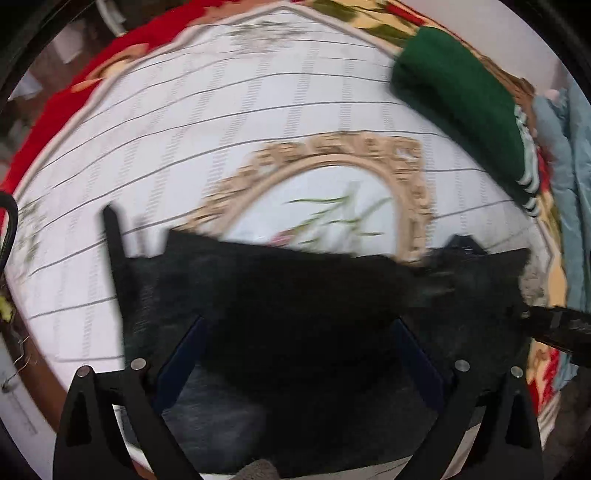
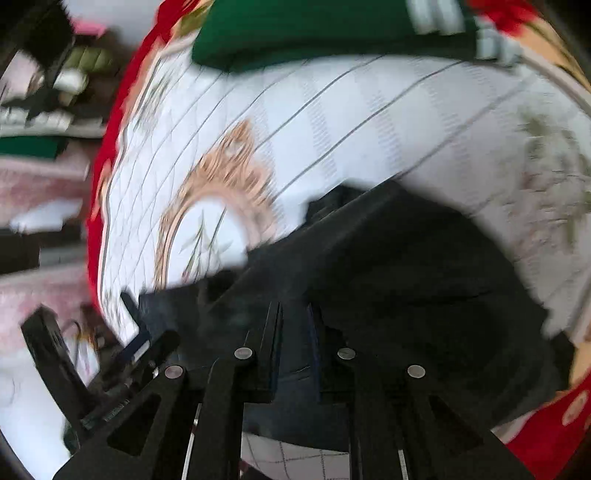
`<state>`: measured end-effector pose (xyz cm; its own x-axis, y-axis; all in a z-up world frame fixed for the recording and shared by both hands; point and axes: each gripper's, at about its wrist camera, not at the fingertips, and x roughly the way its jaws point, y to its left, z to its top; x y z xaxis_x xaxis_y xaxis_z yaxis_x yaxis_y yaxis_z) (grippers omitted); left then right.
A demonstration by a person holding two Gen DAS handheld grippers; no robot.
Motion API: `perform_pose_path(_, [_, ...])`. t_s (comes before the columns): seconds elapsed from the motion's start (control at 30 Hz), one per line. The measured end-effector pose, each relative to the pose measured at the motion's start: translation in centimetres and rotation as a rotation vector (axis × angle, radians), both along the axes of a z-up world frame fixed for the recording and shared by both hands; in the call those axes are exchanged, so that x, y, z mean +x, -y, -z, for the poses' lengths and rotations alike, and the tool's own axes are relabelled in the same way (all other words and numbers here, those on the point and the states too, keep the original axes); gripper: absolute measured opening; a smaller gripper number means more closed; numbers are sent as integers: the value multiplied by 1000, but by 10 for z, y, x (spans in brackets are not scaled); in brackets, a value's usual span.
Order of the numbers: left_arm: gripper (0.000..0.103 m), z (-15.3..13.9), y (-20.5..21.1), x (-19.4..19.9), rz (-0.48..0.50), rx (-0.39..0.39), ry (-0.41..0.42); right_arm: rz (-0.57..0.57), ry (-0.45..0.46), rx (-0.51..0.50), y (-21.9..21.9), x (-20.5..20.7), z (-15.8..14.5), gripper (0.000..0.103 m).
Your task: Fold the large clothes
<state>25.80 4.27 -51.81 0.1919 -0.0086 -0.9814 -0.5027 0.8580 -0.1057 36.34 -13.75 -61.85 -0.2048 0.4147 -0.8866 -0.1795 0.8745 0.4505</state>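
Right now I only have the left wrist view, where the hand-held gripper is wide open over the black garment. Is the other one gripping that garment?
Observer: The right wrist view shows the right hand-held gripper with its fingers nearly together and the black garment bunched around them. Blur hides the actual contact.
Operator: What lies off to the far left there?
Observer: Past the red blanket edge there is what looks like a pink rug.
Operator: Any more clothes out there?
Observer: A second green piece lies out there, separate from the folded green garment.
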Motion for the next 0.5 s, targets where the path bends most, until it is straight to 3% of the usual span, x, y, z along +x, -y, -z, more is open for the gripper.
perform_pose_path(0.13, [102, 5, -3, -14, -18, 38, -39, -8, 8, -166, -23, -2, 60, 10])
perform_pose_path(0.23, [102, 3, 1, -23, 23, 68, -56, 27, 17, -177, -19, 2, 62, 9])
perform_pose_path(0.3, [102, 4, 9, -24, 55, 54, -62, 58, 29, -131, -10, -2, 56, 10])
perform_pose_path(0.37, [102, 3, 26, -18, 103, 47, -58, 125, 34, 1, 16, -12, 41, 15])
perform_pose_path(0.43, [102, 4, 47, -10, 169, 26, -37, 238, 42, 76, 59, -30, 20, 48])
perform_pose_path(0.47, [102, 5, 57, -5, 198, 30, -25, 314, 60, 82, 88, -42, 9, 71])
perform_pose_path(0.5, [102, 8, 69, 0, 231, 41, -6, 390, 87, 82, 118, -56, -1, 78])
